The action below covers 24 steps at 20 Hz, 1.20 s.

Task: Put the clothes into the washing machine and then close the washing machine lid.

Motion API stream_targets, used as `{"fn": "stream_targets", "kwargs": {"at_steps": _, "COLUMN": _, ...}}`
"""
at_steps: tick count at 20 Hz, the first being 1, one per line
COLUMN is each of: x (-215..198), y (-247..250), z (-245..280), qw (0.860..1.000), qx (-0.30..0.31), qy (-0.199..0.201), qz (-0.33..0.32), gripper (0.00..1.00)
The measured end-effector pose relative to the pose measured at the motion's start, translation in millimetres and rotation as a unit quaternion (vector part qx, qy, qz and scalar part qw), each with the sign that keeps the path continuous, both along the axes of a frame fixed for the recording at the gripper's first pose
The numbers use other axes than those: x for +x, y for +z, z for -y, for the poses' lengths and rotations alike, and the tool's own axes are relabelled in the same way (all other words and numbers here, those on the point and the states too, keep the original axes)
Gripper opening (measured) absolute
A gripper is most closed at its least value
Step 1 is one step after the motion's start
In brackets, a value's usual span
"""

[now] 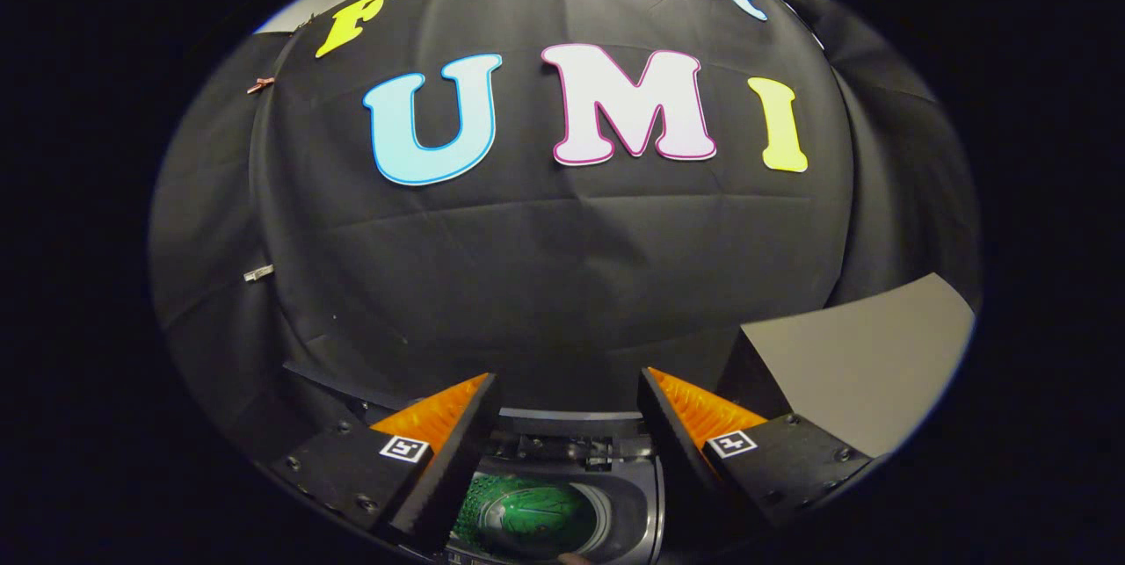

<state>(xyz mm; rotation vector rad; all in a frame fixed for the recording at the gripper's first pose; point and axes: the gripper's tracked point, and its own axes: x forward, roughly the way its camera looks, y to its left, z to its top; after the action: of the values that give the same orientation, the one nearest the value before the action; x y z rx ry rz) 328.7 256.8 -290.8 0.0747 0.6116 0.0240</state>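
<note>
Green-lit drum of the washing machine (536, 508) sits open below, between the fingers; gripper (569, 394) jaws spread, holding nothing. Clothes possibly inside, hard to tell. Grey lid (870, 363) raised beside it.

One washing machine (562, 495), one gripper (569, 389)

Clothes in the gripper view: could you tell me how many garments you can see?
1: a green garment lying in the washing machine drum, seen between the open gripper's fingers. Others may be hidden beneath it.
</note>
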Motion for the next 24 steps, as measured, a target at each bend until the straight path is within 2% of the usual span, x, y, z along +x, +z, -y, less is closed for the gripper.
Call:
{"fn": "stream_targets", "kwargs": {"at_steps": 6, "x": -45.9, "y": 1.6, "z": -3.1, "qw": 0.999, "qx": 0.037, "qy": 0.003, "qz": -0.02, "gripper": 0.98}}
{"fn": "stream_targets", "kwargs": {"at_steps": 11, "x": -73.7, "y": -25.1, "z": -1.6, "qw": 0.996, "qx": 0.048, "qy": 0.005, "qz": -0.07, "gripper": 0.98}}
{"fn": "stream_targets", "kwargs": {"at_steps": 24, "x": -108.2, "y": 68.9, "z": 0.8, "qw": 0.997, "qx": 0.02, "qy": 0.071, "qz": 0.02, "gripper": 0.99}}
